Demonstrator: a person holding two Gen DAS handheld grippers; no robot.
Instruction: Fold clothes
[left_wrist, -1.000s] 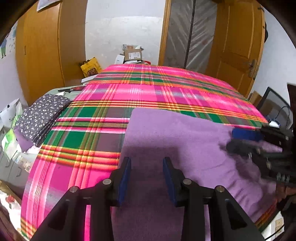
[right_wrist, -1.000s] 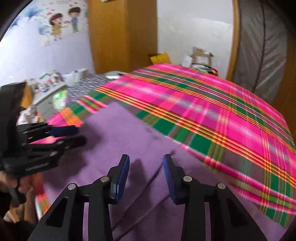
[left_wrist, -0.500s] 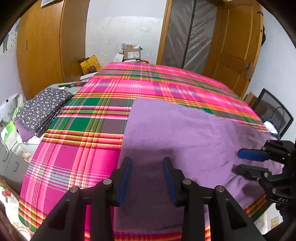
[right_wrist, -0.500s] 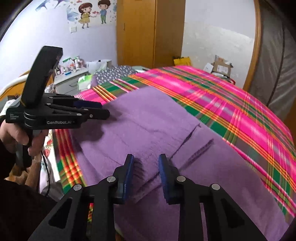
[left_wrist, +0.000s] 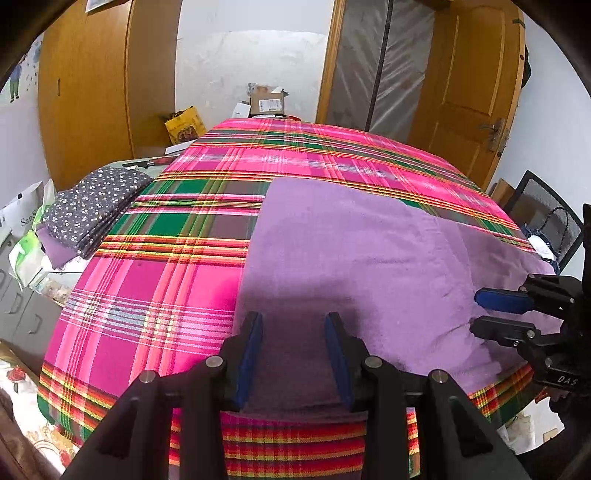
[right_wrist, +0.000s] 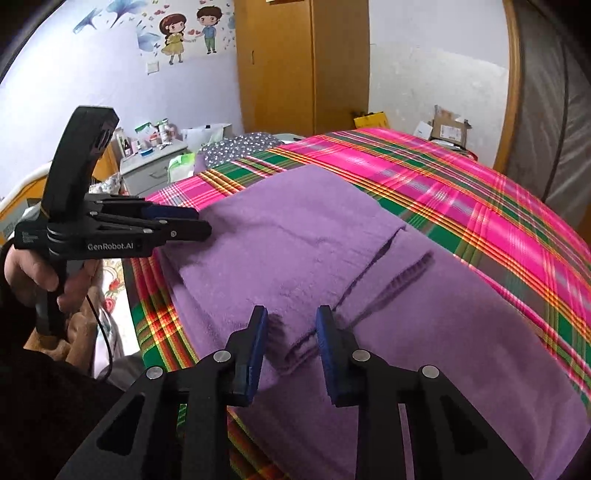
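A purple garment (left_wrist: 354, 258) lies spread flat on the pink plaid bed cover (left_wrist: 155, 288), reaching the bed's near edge; it also shows in the right wrist view (right_wrist: 288, 251) with a folded layer and a seam near the middle. My left gripper (left_wrist: 293, 321) is open and empty, hovering over the garment's near left edge; it also shows in the right wrist view (right_wrist: 197, 221). My right gripper (right_wrist: 291, 321) is open and empty above the garment's near fold, and it shows at the right of the left wrist view (left_wrist: 476, 310).
A folded dark dotted cloth (left_wrist: 92, 203) lies on a stack left of the bed. Boxes (left_wrist: 266, 103) sit on the floor beyond the bed's far end. A wooden wardrobe (left_wrist: 85, 85) and door (left_wrist: 469, 92) stand behind. A black chair (left_wrist: 546, 221) is at the right.
Both grippers have drawn back toward the bed's near edge and risen. The right gripper's jaws have widened a little. The garment lies as before.
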